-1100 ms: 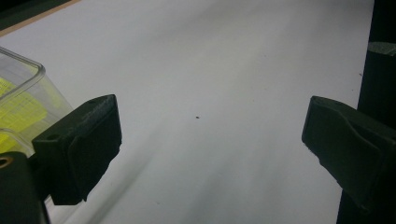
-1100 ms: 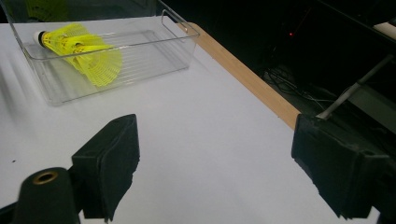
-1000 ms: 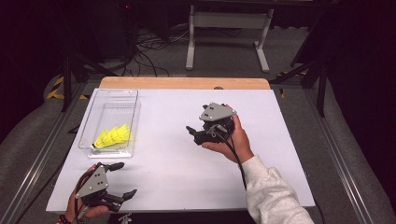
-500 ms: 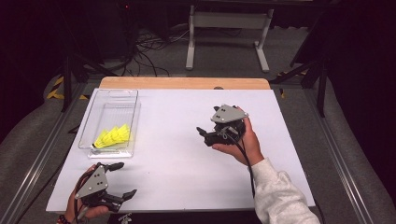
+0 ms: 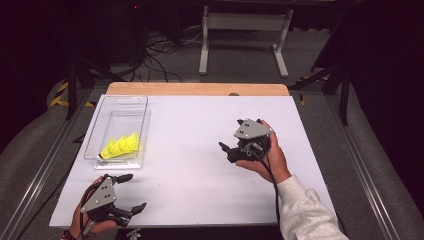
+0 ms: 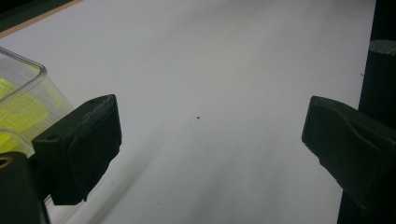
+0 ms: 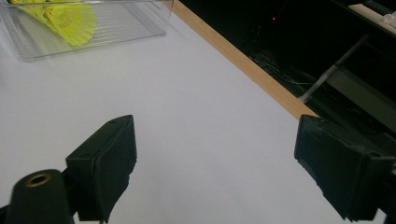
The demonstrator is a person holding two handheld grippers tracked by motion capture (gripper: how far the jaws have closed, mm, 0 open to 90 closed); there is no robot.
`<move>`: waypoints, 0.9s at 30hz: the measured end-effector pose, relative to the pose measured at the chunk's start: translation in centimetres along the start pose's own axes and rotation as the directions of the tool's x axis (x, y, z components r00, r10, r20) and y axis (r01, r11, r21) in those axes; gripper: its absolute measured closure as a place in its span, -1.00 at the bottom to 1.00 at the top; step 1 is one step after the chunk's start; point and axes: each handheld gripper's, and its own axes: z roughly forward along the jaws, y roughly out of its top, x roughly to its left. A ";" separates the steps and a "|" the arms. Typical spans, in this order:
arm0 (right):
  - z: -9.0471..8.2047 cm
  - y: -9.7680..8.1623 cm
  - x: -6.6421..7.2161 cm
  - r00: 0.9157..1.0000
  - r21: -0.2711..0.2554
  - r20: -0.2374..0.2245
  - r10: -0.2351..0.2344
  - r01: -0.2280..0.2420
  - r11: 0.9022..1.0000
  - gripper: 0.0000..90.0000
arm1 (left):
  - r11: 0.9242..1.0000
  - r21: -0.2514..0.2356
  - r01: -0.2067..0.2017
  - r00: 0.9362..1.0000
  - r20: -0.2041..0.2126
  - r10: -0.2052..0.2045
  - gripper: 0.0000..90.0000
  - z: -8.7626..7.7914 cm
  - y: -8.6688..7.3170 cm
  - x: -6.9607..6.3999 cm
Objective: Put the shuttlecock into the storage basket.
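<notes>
Two open grippers, yellow shuttlecocks in the clear box

Both grippers hold nothing, and their jaws stand wide apart. In the high view the left gripper (image 5: pixel 129 192) rests at the near left corner of the white table (image 5: pixel 190 165), held by the left hand (image 5: pixel 92 225). Its jaws point to the right, across the table. Just beyond it stands a clear plastic box (image 5: pixel 131 102), near the left edge of the table. Inside the box lie yellow shuttlecocks (image 5: pixel 121 146), gathered at the near end, the end closest to the left gripper. In the left gripper view a corner of the box, with yellow behind its wall, shows just beside the left jaw.

At the right side of the table the right gripper (image 5: pixel 235 137) is held in the right hand (image 5: pixel 267 160), well apart from the box. It is above bare table surface. In the right gripper view the box and the shuttlecocks lie far off, beyond the open jaws.
</notes>
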 end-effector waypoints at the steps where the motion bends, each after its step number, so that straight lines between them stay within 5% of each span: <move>1: -0.1 -0.1 0.0 1.000 0.000 0.002 0.001 -0.001 1.000 -0.69 | 1.000 -0.001 0.000 1.000 0.000 0.000 -0.87 0.0 0.0 0.0; 27: -2.2 -3.7 0.6 0.999 0.019 0.021 -0.026 0.026 0.999 -0.71 | 1.000 -0.004 -0.001 1.000 -0.005 0.001 -0.88 -0.1 0.1 0.0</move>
